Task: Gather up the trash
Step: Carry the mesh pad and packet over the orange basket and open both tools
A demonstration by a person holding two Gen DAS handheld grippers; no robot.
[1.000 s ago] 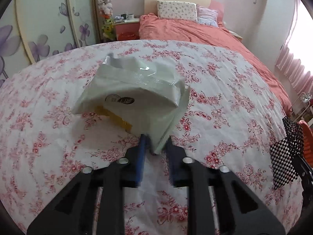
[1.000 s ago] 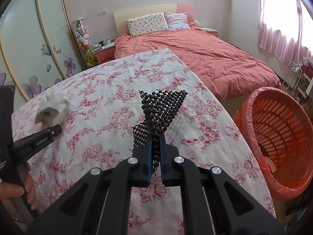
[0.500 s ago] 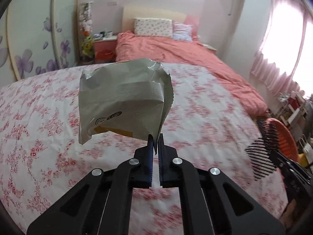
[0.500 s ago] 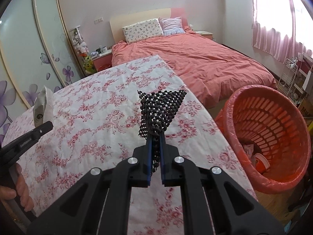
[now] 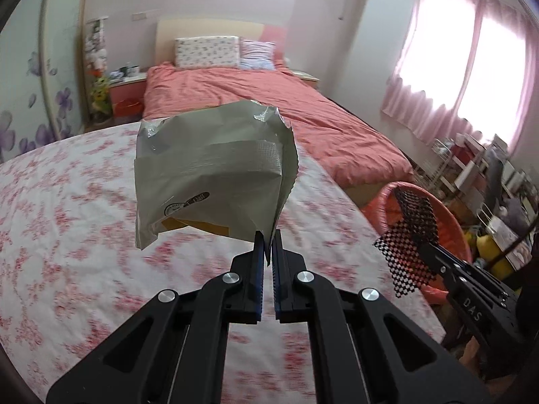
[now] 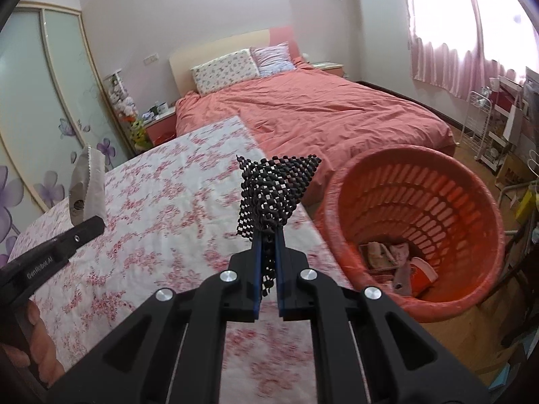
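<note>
A floral tablecloth point(image 6: 161, 208) covers the table; a red basket point(image 6: 417, 235) holding trash sits low on the right. The left gripper point(image 5: 267, 252) clamps a grey wrapper point(image 5: 209, 175) aloft; the right gripper point(image 6: 268, 245) pinches black mesh point(image 6: 273, 192) left of the basket

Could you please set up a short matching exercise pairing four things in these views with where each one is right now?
Things:
1. silver foil wrapper
2. black mesh scrap
3. orange basket
4. floral pillow

Places:
A. at the head of the bed
B. pinched in the right hand-held gripper
C. on the floor beside the flowered tablecloth
D. pinched in the left hand-held gripper

Pairs: 1-D, 2-B, 3-C, 4-A
</note>
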